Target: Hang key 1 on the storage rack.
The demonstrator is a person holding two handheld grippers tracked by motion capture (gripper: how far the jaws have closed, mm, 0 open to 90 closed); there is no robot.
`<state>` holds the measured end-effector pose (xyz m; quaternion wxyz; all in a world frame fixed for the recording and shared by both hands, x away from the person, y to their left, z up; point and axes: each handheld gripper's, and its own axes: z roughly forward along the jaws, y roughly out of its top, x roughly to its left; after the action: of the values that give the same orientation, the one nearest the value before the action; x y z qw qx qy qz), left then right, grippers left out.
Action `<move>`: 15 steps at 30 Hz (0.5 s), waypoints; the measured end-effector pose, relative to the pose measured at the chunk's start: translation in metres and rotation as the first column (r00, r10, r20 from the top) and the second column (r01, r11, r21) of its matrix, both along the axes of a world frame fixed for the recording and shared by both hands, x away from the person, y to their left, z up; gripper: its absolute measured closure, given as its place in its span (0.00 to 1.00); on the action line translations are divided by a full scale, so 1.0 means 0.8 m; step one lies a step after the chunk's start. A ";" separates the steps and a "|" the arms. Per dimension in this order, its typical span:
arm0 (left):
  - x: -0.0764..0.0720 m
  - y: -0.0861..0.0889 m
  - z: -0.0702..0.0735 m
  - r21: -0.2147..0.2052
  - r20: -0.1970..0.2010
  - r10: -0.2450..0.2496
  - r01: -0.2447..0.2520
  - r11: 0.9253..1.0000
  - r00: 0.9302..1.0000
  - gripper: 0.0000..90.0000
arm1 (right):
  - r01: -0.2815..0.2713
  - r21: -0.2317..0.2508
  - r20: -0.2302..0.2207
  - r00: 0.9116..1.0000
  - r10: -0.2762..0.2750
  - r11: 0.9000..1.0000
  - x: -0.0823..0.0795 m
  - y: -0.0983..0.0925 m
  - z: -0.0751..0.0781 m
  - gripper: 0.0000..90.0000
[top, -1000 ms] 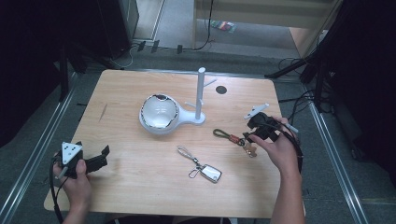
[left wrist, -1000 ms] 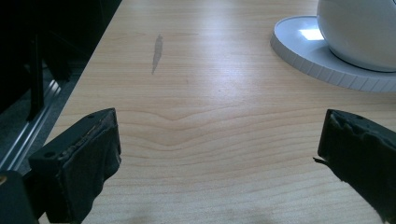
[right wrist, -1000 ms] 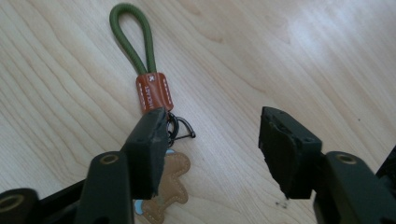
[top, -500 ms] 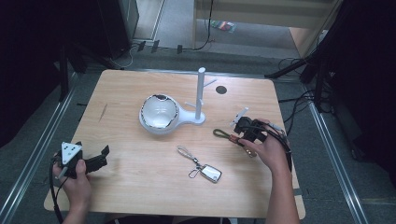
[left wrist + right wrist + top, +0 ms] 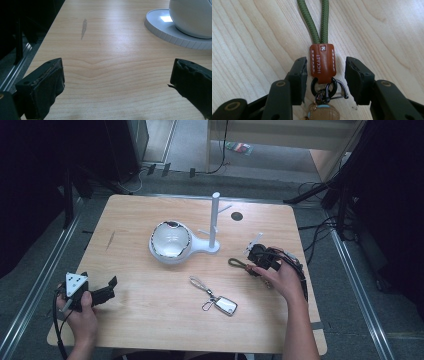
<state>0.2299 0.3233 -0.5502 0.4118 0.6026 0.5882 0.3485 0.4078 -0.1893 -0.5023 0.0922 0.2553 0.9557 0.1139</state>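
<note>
A wooden table (image 5: 150,320) seen from above. The task's thing is a keychain (image 5: 243,265): a green cord loop (image 5: 318,20) joined by a brown leather tab (image 5: 322,62) to dark metal rings (image 5: 323,87) and a small tan charm (image 5: 323,113). It lies flat on the table at about 3 o'clock from centre, just at 4 o'clock from the white hook stand (image 5: 215,222) and its bowl (image 5: 170,241).

The right gripper (image 5: 256,260) sits low over the keychain. In the right gripper view its jaws straddle the leather tab, one at 9 o'clock of it, one at 3 o'clock. The jaws have just been closing, but a gap shows on each side; the pads do not yet press, so nothing is grasped.

The left gripper (image 5: 102,292) rests at the table's 8 o'clock edge, jaws spread wide and holding nothing.

A second keychain (image 5: 215,297), a thin cord with a silver fob, lies near 6 o'clock, apart from both grippers.

Handling, as a judgement: the keychain looks light and floppy. The cord is soft and will droop; the rings and charm will dangle and swing. The leather tab is the firmest, flattest part and the best place to pinch, though it lies thin against the wood, so the pads must reach low. Nothing looks fragile.
</note>
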 end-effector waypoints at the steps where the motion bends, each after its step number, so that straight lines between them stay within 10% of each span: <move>1: 0.000 0.000 0.000 0.000 0.000 0.000 0.000 1.000 1.000 0.00 | 0.002 0.003 -0.021 1.000 -0.002 1.000 0.002 0.000 -0.002 0.60; 15: 0.000 0.000 0.000 0.005 -0.006 -0.001 0.001 1.000 1.000 0.00 | 0.068 0.054 -0.087 0.994 -0.063 0.996 0.007 -0.002 -0.006 0.65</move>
<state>0.2295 0.3230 -0.5501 0.4086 0.6050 0.5883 0.3477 0.4135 -0.1911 -0.5074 0.0479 0.2937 0.9462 0.1270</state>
